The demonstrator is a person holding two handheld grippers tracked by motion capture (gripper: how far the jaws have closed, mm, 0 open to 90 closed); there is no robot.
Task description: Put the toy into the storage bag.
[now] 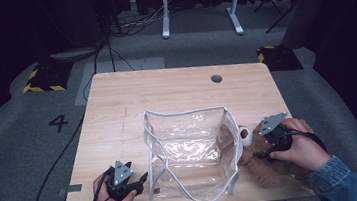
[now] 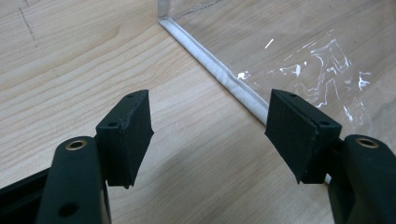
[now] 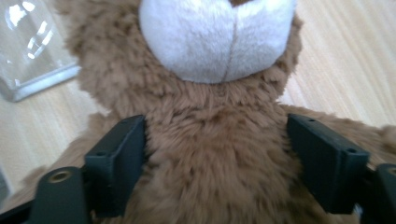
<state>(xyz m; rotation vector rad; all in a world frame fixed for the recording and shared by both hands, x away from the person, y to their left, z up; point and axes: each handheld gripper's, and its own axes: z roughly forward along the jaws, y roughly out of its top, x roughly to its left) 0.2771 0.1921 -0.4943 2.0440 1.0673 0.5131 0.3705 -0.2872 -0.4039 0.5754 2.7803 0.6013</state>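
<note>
Both-handed, working along the near edge of the table [image 1: 165,87].

High view: holding the left gripper [image 1: 139,178] at the near left corner, just beside the near left corner of the clear bag [image 1: 183,112], which is lying mid-table with its mouth gaping upward. Bringing the right gripper [image 1: 262,153] down over the teddy bear [image 1: 262,171], which is lying against the bag's right wall near the near right corner, long axis running from near edge to far, head toward the far side. Clearly leaving the bear to the right hand and the bag to the left.

Left gripper view: keeping the jaws spread wide on nothing but bare wood, with the left gripper [image 2: 210,126] aiming along the bag's white-trimmed edge [image 2: 224,77], that trim passing close to the right-hand pad.

Right gripper view: straddling the bear's torso [image 3: 210,107] with the right gripper [image 3: 217,154], jaws wide apart on either flank, not visibly squeezing the fur; white muzzle [image 3: 219,37] straight ahead beyond them.

Sitting on pale, level wood; beyond it, grey carpet, trailing cables, hazard-striped pads and a white frame in a dark room.
</note>
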